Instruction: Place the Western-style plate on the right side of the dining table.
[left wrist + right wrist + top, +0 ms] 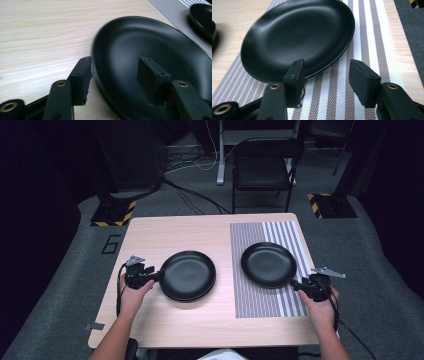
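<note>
I found the left gripper [159,276] open, jaws straddling the rim of the left plate [188,275] on the table [165,232]. The right gripper [295,284] stood open beside the right plate [268,264] on the striped mat [250,295].

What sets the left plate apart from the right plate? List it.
The left plate lies on the bare wooden table; the right plate lies on the striped mat. The left claw straddles the left plate's rim; the right claw stands open beside the right plate's rim. Both are round and black.
</note>
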A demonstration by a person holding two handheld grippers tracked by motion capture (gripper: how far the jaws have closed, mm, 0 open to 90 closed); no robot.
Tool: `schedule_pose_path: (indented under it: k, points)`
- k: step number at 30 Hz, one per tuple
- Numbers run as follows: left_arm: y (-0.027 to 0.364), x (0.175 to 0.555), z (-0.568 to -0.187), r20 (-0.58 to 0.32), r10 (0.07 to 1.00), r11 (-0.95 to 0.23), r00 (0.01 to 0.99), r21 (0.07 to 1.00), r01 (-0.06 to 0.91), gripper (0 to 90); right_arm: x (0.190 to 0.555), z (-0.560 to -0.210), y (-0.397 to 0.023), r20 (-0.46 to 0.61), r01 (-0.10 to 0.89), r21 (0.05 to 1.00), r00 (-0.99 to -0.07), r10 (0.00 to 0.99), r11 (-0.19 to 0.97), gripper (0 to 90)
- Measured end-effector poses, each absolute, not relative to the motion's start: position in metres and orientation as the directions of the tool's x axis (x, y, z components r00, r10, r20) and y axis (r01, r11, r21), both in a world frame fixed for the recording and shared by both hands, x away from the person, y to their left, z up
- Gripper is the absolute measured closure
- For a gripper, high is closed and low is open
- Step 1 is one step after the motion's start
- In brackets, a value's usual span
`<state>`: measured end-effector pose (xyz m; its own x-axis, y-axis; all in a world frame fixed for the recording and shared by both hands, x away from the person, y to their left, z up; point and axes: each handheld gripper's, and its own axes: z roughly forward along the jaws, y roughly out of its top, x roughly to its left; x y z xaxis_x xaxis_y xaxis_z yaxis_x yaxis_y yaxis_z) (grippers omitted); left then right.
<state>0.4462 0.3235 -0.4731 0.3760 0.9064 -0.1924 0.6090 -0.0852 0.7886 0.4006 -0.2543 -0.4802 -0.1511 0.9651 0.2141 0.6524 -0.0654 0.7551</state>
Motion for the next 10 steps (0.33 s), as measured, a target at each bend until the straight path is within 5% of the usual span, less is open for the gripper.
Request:
schedule_pose_path:
  k: [10]
  points:
    - [0.34,0.451,-0.475,-0.204,0.92,-0.038,0.335,0.803,0.594,41.5,0.399,-0.482,-0.259,0.19,0.643,0.764,-0.151,0.97,-0.049,44.4]
